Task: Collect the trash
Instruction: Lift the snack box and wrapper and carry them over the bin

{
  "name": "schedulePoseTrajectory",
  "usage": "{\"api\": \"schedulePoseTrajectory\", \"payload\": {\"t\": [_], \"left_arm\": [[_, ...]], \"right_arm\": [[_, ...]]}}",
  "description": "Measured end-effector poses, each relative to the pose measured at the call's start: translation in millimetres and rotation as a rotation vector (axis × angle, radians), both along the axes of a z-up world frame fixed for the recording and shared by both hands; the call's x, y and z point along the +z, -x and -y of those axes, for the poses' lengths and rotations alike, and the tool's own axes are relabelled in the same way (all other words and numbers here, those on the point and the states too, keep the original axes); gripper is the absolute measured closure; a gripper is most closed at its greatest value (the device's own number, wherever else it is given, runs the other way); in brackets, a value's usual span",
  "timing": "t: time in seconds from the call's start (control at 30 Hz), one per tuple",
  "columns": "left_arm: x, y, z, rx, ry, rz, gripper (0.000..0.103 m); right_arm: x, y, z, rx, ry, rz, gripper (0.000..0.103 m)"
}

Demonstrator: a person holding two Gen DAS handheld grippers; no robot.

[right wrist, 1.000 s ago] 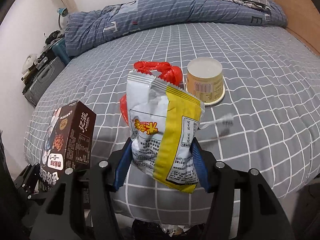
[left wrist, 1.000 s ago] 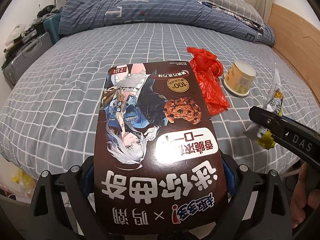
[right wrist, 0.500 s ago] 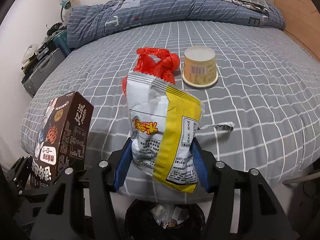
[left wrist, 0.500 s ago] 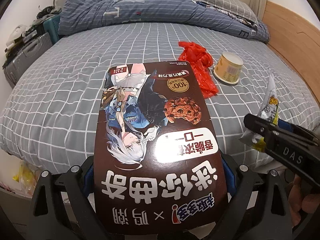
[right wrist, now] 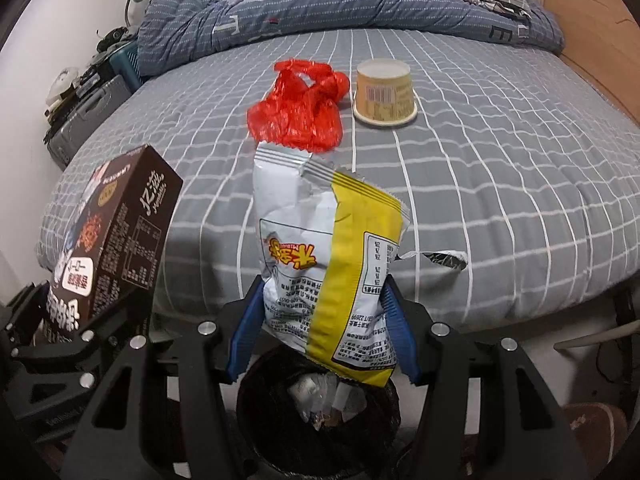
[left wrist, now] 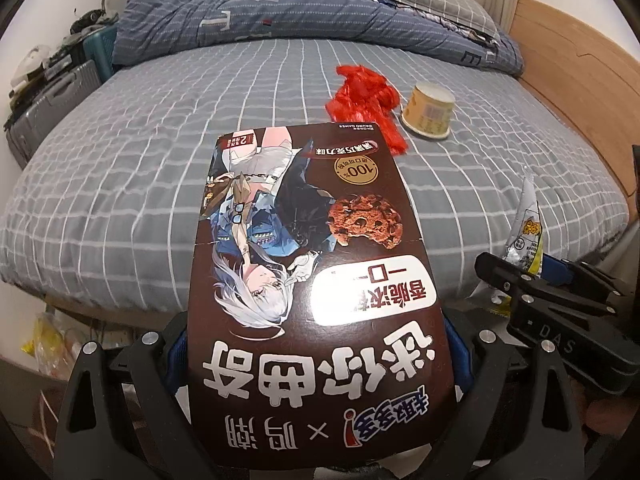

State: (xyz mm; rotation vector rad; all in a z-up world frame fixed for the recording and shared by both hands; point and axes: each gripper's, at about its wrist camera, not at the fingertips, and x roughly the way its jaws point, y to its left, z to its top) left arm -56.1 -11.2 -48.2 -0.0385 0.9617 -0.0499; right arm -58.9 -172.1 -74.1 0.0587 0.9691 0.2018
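Just off the near edge of the bed, a white-and-yellow snack bag is pinched by the right gripper, right above a black-lined trash bin. A brown cookie box is clamped by the left gripper. A red plastic bag and an upside-down paper cup are left mid-bed, almost touching, and a torn wrapper strip is lying by the near edge.

left claw: clamps cookie box | bed: red bag, cup
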Motion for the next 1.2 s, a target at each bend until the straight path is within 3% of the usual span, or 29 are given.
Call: {"api": "schedulePoseTrajectory", "payload": {"t": [0.17, 0.53, 1.0, 1.2], "left_arm": [[-16, 34, 6, -0.002, 0.026, -0.047, 0.011], [-57, 77, 3, 0.025, 0.006, -0.174, 0.011], [-132, 50, 5, 0.035, -0.018, -0.334, 0.011], [-152, 42, 10, 0.031, -0.027, -0.377, 0.011]], "right_arm": [[-10, 21, 11, -0.016, -0.004, -0.032, 0.048], [-39, 60, 3, 0.029, 0.031, -0.142, 0.048], [-129, 45, -15, 0.07, 0.094, -0.356, 0.051], [-149, 39, -9, 0.043, 0.104, -0.4, 0.051]]}}
